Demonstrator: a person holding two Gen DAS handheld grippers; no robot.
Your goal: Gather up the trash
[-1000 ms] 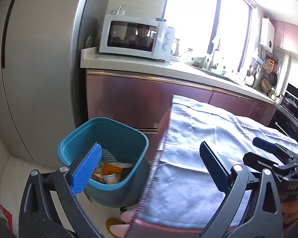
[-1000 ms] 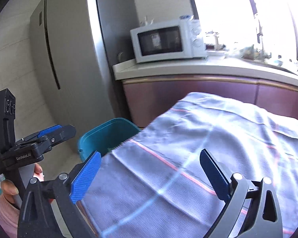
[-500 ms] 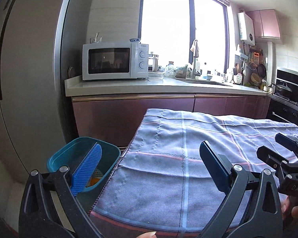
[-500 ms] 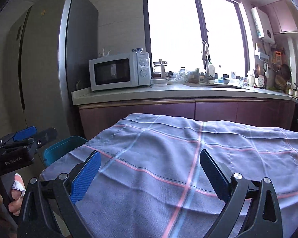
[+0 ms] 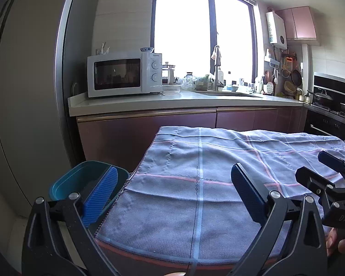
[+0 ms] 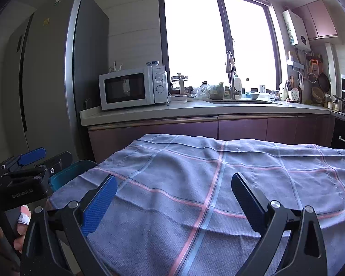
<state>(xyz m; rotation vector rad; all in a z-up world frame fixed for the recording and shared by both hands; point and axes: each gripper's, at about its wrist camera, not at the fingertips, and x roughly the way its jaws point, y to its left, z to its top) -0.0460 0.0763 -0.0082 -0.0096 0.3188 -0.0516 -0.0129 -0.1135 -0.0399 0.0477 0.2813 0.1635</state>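
A teal trash bin stands on the floor left of a table covered with a grey-blue checked cloth. Its contents are hidden from this angle. My left gripper is open and empty, held level over the cloth's near left part. My right gripper is open and empty over the cloth. The bin's rim shows at the cloth's left edge in the right wrist view. Each gripper shows in the other's view: the right one, the left one.
A grey fridge stands at the left. A counter with maroon cabinets runs behind the table, holding a white microwave, a sink and clutter. A stove and oven are at the right.
Both grippers have risen and tilted up from looking down into the bin to level over the cloth. The bin's trash has gone out of sight. Both stay open.
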